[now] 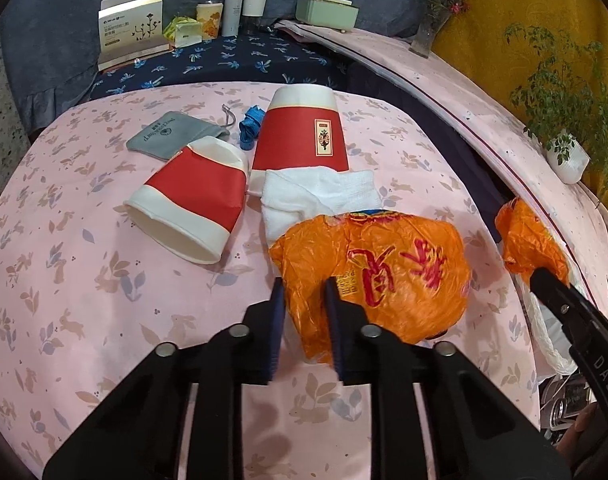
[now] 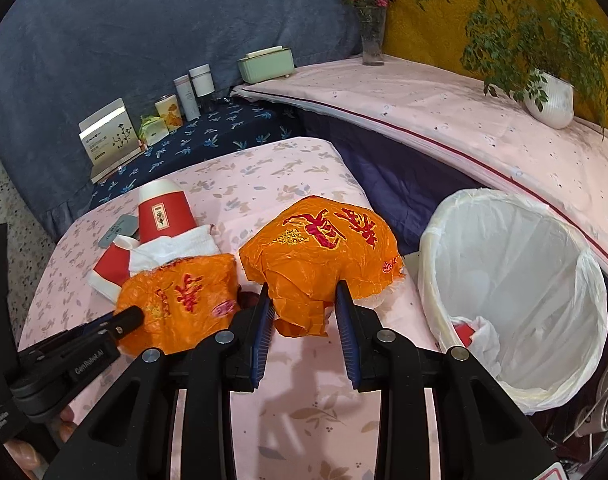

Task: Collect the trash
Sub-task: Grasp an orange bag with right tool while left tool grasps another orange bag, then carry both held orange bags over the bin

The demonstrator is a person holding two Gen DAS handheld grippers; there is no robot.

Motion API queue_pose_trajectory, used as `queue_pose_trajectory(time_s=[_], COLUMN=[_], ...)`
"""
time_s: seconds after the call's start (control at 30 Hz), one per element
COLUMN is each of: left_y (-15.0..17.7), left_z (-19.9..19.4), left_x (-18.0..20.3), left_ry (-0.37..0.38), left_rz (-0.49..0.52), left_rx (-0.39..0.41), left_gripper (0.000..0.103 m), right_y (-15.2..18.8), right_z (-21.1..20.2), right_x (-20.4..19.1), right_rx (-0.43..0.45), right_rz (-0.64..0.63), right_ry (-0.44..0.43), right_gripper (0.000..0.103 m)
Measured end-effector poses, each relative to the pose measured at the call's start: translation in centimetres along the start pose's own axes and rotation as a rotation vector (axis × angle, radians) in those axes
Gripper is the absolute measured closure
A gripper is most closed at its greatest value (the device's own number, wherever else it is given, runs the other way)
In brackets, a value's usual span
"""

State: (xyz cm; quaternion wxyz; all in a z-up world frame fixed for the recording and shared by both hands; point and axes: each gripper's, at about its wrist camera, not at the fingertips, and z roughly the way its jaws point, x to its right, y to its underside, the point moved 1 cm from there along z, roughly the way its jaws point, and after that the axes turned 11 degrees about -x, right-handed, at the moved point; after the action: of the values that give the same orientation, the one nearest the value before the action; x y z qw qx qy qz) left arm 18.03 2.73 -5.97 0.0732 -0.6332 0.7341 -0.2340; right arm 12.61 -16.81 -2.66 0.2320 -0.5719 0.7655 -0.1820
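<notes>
Two crumpled orange plastic bags lie on the pink rabbit-print cloth. My left gripper is shut on the near edge of one orange bag, also seen as the left bag in the right wrist view, with the left gripper at its side. My right gripper is shut on the lower folds of the other orange bag; the left wrist view shows that bag at the right gripper's tip. A white-lined trash bin stands right of it.
Two red-and-white paper cups lie on their sides beside a white towel, a grey pouch and a blue strap. Boxes and bottles line the back. A vase and potted plant stand on the raised ledge.
</notes>
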Motion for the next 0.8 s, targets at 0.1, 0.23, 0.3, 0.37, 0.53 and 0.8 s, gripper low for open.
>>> queue_pose_trajectory(time_s=[0.1, 0.23, 0.3, 0.37, 0.53, 0.8], left_y=[0.1, 0.2, 0.2, 0.1, 0.0, 0.1], left_z=[-0.5, -1.9, -2.6, -3.4, -5.0, -6.7], left_x=[0.4, 1.3, 1.8, 2.6, 4.5, 8.7], left_ry=[0.000, 0.006, 0.010, 0.016, 0.030, 0.053], left_rz=[0.013, 0.030, 0.041, 0.053, 0.083, 0.153], left_rx=[0.011, 0.040, 0.054, 0.068, 0.098, 0.133], left_gripper=[0.094, 0.096, 0.096, 0.096, 0.096, 0.096], right_y=[0.4, 0.7, 0.8, 0.8, 0.9, 1.1], right_z=[0.1, -0.2, -0.5, -0.9, -2.0, -4.1], right_x=[0.5, 1.1, 1.4, 1.8, 3.1, 5.9], right_rx=[-0.007, -0.005, 0.001, 0.007, 0.027, 0.064], right_rz=[0.014, 0.023, 0.027, 0.032, 0.054, 0.093], right_ry=[-0.003, -0.005, -0.005, -0.006, -0.002, 0.009], right_gripper=[0.074, 0.074, 0.074, 0.074, 0.074, 0.074])
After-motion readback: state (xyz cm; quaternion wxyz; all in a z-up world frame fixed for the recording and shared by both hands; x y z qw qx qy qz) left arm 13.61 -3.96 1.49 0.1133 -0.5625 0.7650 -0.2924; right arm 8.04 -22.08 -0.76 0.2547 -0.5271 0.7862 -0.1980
